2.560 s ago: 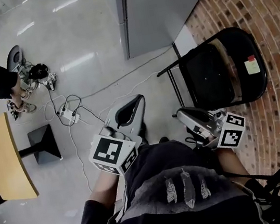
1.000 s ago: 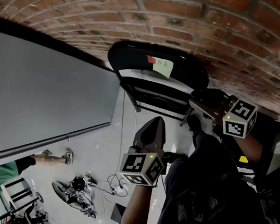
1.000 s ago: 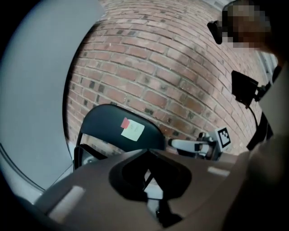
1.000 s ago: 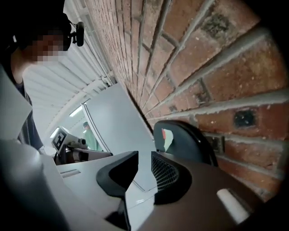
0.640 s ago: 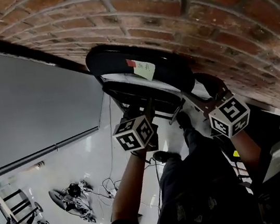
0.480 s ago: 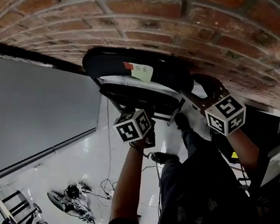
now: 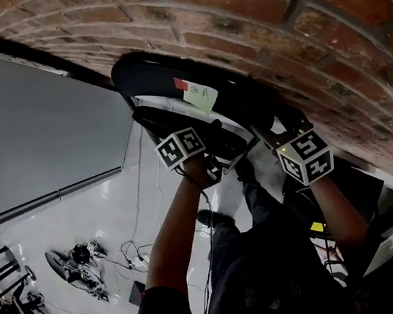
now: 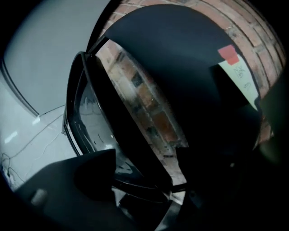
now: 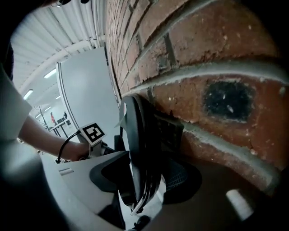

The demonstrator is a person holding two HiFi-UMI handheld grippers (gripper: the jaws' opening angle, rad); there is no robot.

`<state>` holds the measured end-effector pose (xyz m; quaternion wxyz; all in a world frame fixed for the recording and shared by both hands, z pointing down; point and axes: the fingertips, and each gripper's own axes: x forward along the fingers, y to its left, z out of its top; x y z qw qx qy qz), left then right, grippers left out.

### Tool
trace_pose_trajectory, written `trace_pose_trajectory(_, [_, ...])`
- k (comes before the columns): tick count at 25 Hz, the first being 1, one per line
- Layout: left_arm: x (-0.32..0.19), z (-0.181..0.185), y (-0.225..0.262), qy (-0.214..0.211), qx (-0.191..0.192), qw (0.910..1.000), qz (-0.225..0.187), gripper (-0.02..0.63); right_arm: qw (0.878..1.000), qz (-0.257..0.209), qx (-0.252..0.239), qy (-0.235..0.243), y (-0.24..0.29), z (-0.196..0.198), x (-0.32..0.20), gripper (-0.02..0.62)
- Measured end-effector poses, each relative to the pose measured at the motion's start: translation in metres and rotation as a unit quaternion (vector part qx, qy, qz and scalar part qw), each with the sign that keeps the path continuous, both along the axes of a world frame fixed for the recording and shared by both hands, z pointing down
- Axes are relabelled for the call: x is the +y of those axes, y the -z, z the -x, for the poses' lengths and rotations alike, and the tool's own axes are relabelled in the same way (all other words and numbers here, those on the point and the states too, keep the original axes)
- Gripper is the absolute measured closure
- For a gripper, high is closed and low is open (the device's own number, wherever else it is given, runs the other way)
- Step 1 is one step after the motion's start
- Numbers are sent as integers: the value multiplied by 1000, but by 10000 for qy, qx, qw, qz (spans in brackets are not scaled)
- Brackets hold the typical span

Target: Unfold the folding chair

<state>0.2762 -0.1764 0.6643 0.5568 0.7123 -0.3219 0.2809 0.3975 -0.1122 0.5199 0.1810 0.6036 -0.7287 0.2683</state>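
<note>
Chair (image 7: pixel 157 74) folded, upright. Left gripper (image 8: pixel 149 180) jaws just opened wide astride seat (image 8: pixel 83 117) rim. Right gripper (image 9: pixel 144 180) jaws just narrowing, half-open around chair's side edge.

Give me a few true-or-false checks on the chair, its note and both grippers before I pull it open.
1. The chair stands folded against the brick wall. True.
2. The note stuck on the chair's back is blue. False: the note is pale yellow-green with a red tab at its corner.
3. The left gripper is clamped shut on the chair. False: its jaws stand wide apart and have just been opening, with the edge of the seat between them.
4. The folded chair's edge stands between the right gripper's jaws. True: those jaws have just been closing, and a sliver of light still shows beside the chair.
</note>
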Motion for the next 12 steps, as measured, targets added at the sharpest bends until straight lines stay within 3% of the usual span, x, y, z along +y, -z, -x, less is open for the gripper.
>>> trace_pose_trajectory(9, [-7,-2,-25,128,-292,9993,174,251,9998,172,-6,113,-12,10,-7,400])
trace_pose_trajectory(12, [-8,2,-34,85,-402,9991,34,270,9997,116,-23,207,-14,11,-8,407])
